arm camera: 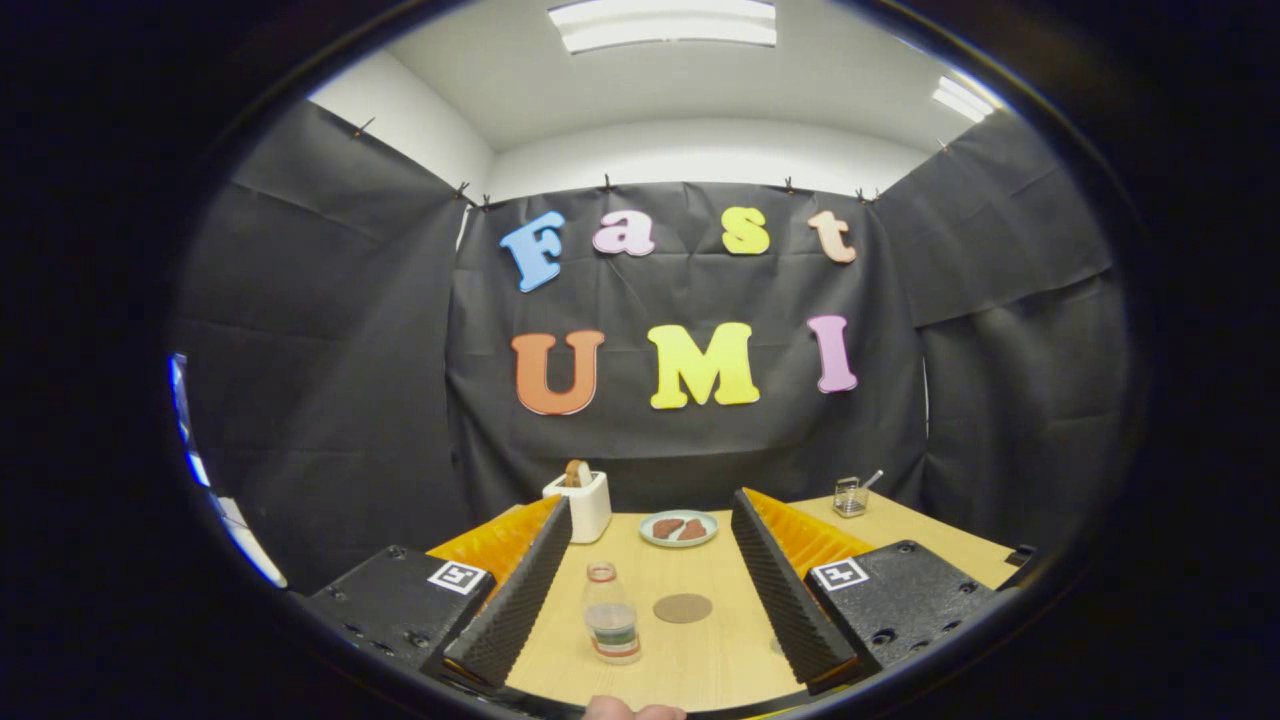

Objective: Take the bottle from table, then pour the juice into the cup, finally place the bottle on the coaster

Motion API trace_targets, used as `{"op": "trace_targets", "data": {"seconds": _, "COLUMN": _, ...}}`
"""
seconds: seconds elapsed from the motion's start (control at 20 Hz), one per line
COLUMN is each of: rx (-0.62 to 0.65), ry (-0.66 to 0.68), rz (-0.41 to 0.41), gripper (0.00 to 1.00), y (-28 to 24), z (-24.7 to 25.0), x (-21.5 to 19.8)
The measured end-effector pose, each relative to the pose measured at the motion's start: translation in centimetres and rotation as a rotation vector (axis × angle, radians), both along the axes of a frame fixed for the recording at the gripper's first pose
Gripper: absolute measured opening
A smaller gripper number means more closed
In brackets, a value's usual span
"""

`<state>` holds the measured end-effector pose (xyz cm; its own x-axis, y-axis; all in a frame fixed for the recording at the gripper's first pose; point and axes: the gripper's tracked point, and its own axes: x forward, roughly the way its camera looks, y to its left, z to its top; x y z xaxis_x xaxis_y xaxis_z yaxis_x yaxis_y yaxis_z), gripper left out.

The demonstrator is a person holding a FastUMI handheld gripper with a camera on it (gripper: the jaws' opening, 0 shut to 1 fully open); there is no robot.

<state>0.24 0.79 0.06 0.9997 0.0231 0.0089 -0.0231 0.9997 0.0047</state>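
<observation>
Holding my gripper (648, 585) fingers spread wide, I see the small clear plastic bottle (611, 627) upright between them, near the round brown coaster (683, 608); closing off-centre could topple it.

Light wood table (700, 660). White toaster (584, 503) at the far left edge, a slice of bread (577, 472) standing in its slot. Right of it, near the far edge, pale plate (679, 529) with two brown food pieces (678, 527). Far right corner: small wire holder (850, 496), a utensil handle sticking out. Black cloth wall (330, 400) behind, ceiling lights (665, 22) above.
</observation>
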Motion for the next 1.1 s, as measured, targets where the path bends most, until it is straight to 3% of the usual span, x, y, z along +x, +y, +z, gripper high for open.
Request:
{"op": "trace_targets", "data": {"seconds": 0.75, "rx": -0.009, "ry": 0.014, "rz": 0.022, "gripper": 1.0, "y": 1.2, "z": -1.2, "x": -0.2}}
{"op": "trace_targets", "data": {"seconds": 1.1, "rx": -0.05, "ry": 0.072, "rz": 0.037, "gripper": 1.0, "y": 2.6, "z": -6.1, "x": -0.2}}
